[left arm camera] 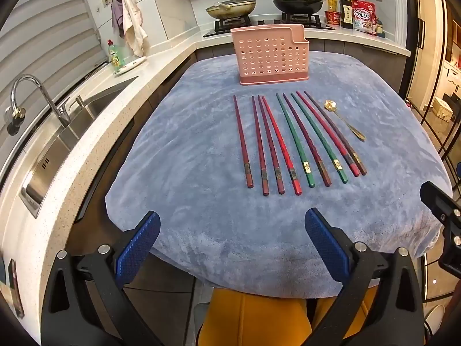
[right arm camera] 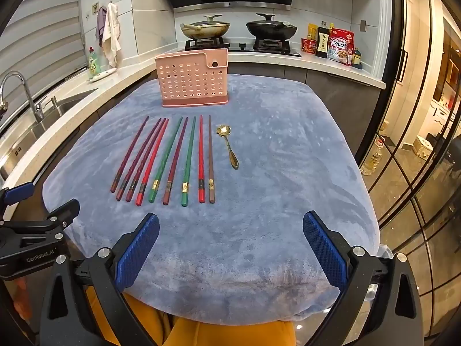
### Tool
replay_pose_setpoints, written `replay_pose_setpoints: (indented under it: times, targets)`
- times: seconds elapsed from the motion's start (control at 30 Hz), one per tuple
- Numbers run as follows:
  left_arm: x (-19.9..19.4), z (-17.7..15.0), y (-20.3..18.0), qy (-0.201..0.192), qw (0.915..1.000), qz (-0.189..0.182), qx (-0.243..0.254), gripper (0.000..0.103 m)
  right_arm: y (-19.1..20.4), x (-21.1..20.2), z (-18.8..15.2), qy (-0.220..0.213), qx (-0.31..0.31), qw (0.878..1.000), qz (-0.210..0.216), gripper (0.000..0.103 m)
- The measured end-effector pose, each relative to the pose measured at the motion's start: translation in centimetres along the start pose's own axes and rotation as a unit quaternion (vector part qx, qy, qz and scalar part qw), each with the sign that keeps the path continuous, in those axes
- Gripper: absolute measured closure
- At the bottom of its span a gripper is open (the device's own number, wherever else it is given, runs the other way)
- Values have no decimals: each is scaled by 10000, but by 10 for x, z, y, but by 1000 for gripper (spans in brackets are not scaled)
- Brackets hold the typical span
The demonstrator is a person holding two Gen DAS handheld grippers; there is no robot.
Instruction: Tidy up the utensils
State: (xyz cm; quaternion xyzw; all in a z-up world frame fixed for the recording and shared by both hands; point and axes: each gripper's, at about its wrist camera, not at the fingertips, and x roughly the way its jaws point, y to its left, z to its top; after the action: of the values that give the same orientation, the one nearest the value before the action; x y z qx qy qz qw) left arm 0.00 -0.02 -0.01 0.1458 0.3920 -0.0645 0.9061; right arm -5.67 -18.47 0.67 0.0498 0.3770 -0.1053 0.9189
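Ahead of me a blue plush cloth covers the worktop. To my left runs a speckled counter with a steel sink and a curved chrome tap. A green bottle of dish soap stands near the wall, where cloths hang on hooks. On the hob at the back sit a pale lidded pan and a black lidded wok. Beside them stand a dark sauce bottle and a red cereal bag. Glass doors are at my right.
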Motion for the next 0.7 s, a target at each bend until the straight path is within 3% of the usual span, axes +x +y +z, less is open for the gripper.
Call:
replay_pose_setpoints:
  times: [0.17, 0.7]
  targets:
    - [-1, -1, 6, 52, 9998, -129, -139, 7, 2, -3, 0, 5, 2, 10000, 3, 7]
    - [-2, 0, 10, 113, 9998, -70, -157, 7, 8, -8, 4, -88, -35, 9999, 43, 7]
